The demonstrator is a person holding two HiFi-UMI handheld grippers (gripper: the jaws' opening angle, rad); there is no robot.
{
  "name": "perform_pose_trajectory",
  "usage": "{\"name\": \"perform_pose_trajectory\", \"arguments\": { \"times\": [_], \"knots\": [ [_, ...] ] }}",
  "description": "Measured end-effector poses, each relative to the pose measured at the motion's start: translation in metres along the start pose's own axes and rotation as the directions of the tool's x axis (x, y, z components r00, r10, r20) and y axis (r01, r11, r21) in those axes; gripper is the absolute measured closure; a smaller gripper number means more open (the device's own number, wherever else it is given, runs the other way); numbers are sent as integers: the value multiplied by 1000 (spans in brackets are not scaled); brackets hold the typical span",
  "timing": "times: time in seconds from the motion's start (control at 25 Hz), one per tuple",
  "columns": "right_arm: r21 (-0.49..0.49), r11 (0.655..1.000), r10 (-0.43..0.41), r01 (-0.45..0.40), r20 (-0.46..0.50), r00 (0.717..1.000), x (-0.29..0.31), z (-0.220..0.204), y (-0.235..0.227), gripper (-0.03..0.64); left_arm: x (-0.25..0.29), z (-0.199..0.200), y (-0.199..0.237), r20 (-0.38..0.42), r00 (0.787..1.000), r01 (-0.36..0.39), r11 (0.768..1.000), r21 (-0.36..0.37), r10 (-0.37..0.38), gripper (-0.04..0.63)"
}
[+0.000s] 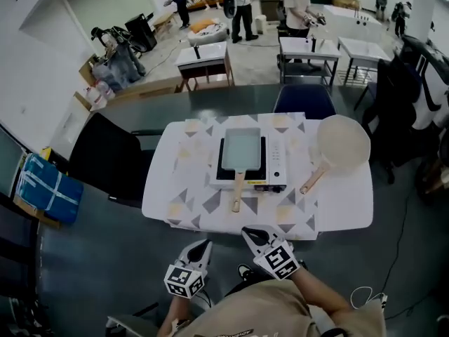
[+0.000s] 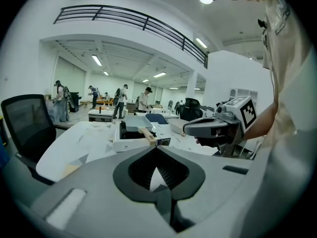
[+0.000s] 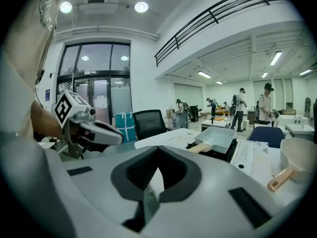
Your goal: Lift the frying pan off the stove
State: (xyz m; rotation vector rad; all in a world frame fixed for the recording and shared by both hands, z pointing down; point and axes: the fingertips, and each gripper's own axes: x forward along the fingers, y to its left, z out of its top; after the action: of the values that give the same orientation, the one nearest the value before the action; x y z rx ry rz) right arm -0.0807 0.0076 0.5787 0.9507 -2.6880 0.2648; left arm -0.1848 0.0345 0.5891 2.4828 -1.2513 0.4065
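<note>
Head view: frying pan (image 1: 240, 148) on the stove (image 1: 278, 161) ahead, handle (image 1: 238, 190) pointing back at the person; right gripper (image 1: 248, 232), clenched empty like left gripper (image 1: 205, 243), is nearer.

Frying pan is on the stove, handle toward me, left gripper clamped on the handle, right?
No. The frying pan is on the stove, handle toward you, but the left gripper is shut and empty, short of the table, as the head view shows.
</note>
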Motion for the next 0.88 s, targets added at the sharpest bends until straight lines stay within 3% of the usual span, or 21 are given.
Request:
{"name": "perform_pose_trajectory", "arguments": {
  "times": [0.28, 0.56, 0.88],
  "knots": [
    [-7, 999, -53, 53, -20, 998, 21, 6, -4, 620, 19, -1, 29, -2, 998, 66, 995, -73, -67, 606],
    [-21, 993, -119, 120, 14, 993, 40, 15, -42, 621, 54, 9, 60, 15, 995, 97, 979, -179, -96, 606],
    [-32, 993, -116, 117, 49, 992, 76, 26, -112, 620, 104, 53, 95, -46, 997, 56, 994, -94, -60, 605]
  ]
}}
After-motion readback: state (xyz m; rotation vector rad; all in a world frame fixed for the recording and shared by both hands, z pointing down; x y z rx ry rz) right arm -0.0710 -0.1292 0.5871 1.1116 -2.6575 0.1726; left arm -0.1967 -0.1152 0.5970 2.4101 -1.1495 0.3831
